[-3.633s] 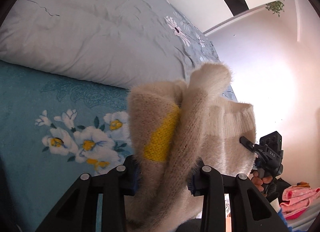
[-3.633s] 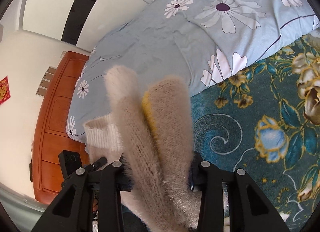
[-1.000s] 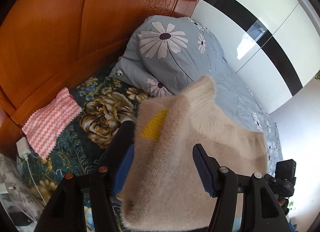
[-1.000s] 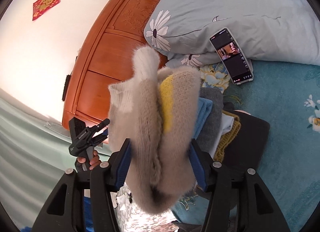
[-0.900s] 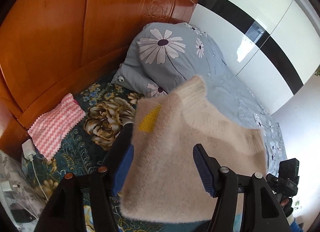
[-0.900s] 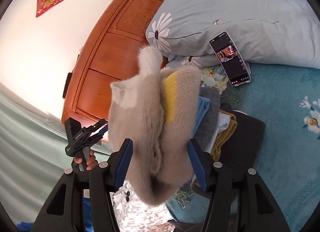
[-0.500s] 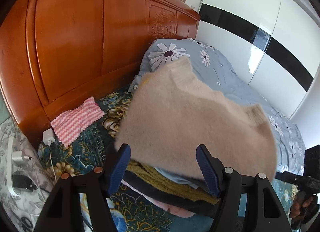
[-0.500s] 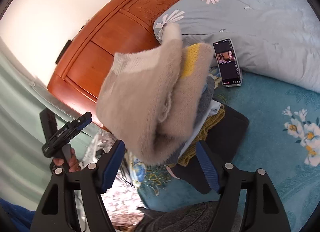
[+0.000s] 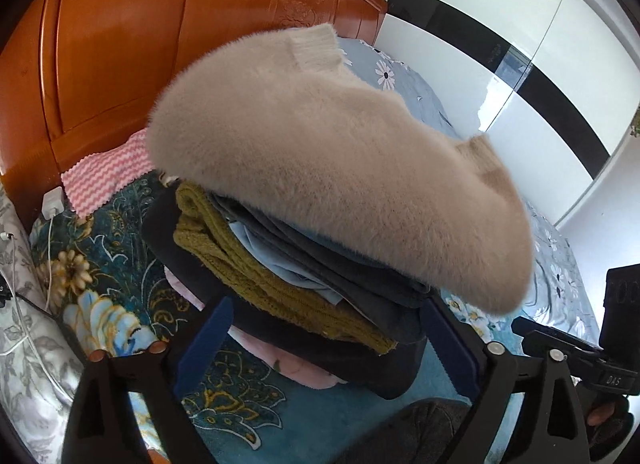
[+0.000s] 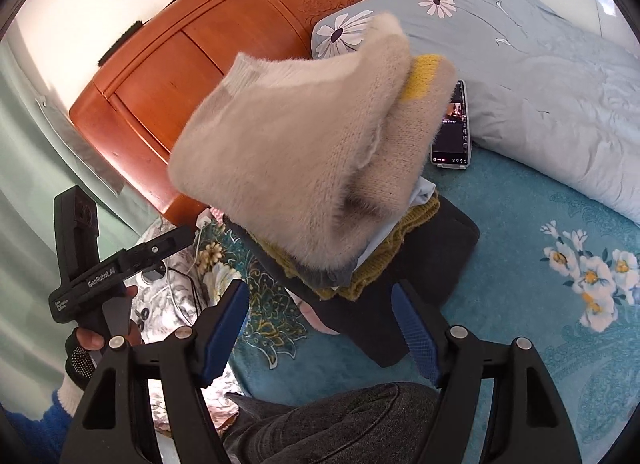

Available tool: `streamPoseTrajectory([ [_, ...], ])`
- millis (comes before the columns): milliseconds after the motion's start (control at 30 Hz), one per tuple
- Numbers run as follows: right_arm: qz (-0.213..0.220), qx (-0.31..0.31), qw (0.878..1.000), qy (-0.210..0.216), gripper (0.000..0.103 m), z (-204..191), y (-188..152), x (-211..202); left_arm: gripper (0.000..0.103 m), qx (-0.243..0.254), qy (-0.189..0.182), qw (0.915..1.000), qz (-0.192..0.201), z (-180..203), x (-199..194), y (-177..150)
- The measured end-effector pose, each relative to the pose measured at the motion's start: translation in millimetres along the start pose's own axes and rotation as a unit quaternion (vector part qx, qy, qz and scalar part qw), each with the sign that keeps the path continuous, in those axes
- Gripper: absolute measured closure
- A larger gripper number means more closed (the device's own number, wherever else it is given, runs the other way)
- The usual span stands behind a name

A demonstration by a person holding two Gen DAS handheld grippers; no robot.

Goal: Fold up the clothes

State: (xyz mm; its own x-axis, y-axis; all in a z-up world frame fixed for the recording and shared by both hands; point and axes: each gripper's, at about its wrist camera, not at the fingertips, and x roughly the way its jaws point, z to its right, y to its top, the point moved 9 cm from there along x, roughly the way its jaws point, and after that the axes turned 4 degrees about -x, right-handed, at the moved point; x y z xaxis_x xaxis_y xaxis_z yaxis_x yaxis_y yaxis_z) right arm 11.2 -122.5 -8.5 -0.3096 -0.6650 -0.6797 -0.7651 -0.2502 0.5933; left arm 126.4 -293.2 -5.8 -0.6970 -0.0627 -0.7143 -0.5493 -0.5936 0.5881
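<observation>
A folded fuzzy beige sweater point(image 9: 340, 168) point(image 10: 304, 168) with a yellow patch point(image 10: 424, 76) lies on top of a stack of folded clothes point(image 9: 280, 284) point(image 10: 380, 260) on the bed. The stack holds an olive knit, blue and grey pieces and a black garment at the bottom. My left gripper point(image 9: 332, 344) is open just in front of the stack, with nothing between its fingers. My right gripper point(image 10: 324, 324) is open too, its blue pads apart and free of the sweater. The left gripper's body and the hand holding it appear in the right wrist view at lower left.
An orange wooden headboard point(image 9: 120, 44) rises behind the stack. A pink zigzag cloth point(image 9: 104, 176) and a charger point(image 9: 52, 204) lie at the bed's corner. A phone point(image 10: 452, 124) rests beside a daisy-print pillow point(image 10: 500, 44). Teal floral bedding point(image 10: 560, 264) spreads to the right. A dark-trousered knee point(image 10: 340, 424) is below.
Both grippers carried the sweater to the stack by the headboard, opened and drew back. The sweater now rests on the stack, free of the fingers.
</observation>
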Motion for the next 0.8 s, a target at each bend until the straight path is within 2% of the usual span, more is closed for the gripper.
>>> streamPoseTrajectory([
  [67,0.001,-0.001,1.0,-0.01,0.016,-2,-2,2,0.0,0.003,-0.002,1.0,0.004,4,1,-3],
  [467,0.003,-0.003,0.999,-0.041,0.014,-7,-15,11,0.0,0.009,0.016,0.9992,0.035,9,-1,-13],
  [567,0.007,-0.005,0.999,-0.05,0.001,-8,-17,12,0.0,-0.002,0.017,0.9984,0.054,8,-7,-9],
  [733,0.014,-0.016,0.997,-0.073,0.0,-9,-17,12,0.0,0.003,0.028,0.9963,0.082,4,-21,-1],
  [800,0.018,-0.021,0.996,-0.082,0.0,-9,-17,11,0.0,0.011,0.05,0.9947,0.089,1,-24,-1],
])
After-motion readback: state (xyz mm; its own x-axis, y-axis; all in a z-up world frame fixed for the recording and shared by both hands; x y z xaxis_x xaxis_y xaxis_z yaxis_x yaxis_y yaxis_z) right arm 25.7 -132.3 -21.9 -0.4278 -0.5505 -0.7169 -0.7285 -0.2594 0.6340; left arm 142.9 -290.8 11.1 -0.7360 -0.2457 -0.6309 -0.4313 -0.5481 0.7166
